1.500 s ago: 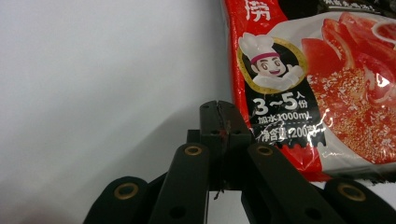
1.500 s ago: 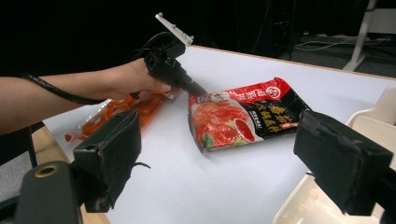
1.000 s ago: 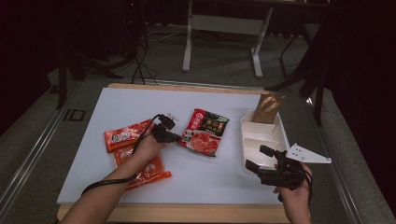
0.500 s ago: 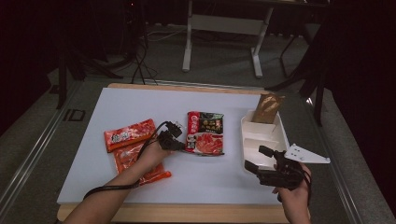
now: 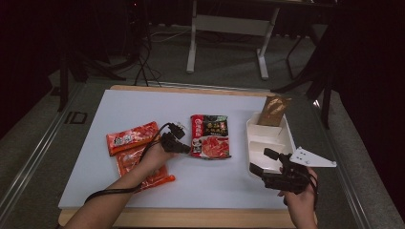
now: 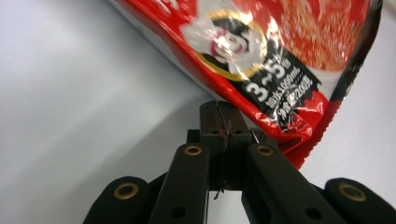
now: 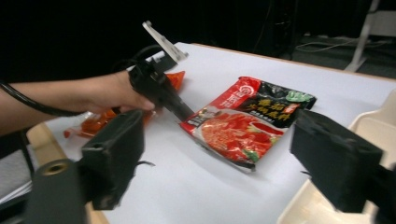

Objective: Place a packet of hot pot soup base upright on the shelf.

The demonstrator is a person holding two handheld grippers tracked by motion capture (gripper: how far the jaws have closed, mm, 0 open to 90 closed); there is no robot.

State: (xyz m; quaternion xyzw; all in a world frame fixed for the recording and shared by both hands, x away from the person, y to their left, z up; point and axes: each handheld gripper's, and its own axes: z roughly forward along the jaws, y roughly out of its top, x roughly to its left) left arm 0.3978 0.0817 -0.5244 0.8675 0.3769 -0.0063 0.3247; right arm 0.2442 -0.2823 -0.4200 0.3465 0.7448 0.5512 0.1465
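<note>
A red and black food packet (image 5: 210, 136) lies flat near the middle of the white table (image 5: 143, 102). My left gripper (image 5: 187, 149) is at the packet's near left corner, jaws pressed together on its edge. In the left gripper view the shut jaws (image 6: 219, 109) pinch the glossy rim of the packet (image 6: 261, 56). In the right gripper view the left gripper (image 7: 187, 114) meets the packet (image 7: 247, 123) at that corner. My right gripper (image 5: 261, 161) hovers open over the near end of the white tray (image 5: 288, 138), with nothing between its wide jaws (image 7: 219, 154).
Two orange-red packets (image 5: 131, 137) (image 5: 143, 167) lie left of the left hand, the nearer one partly under the forearm. A brown pouch (image 5: 274, 110) leans at the tray's far end. The tray's compartments look bare. Dark floor and table legs lie beyond the far edge.
The left gripper has moved right, and the red and black packet has gone with it and turned from slanted to upright. The right gripper has stayed in place.
</note>
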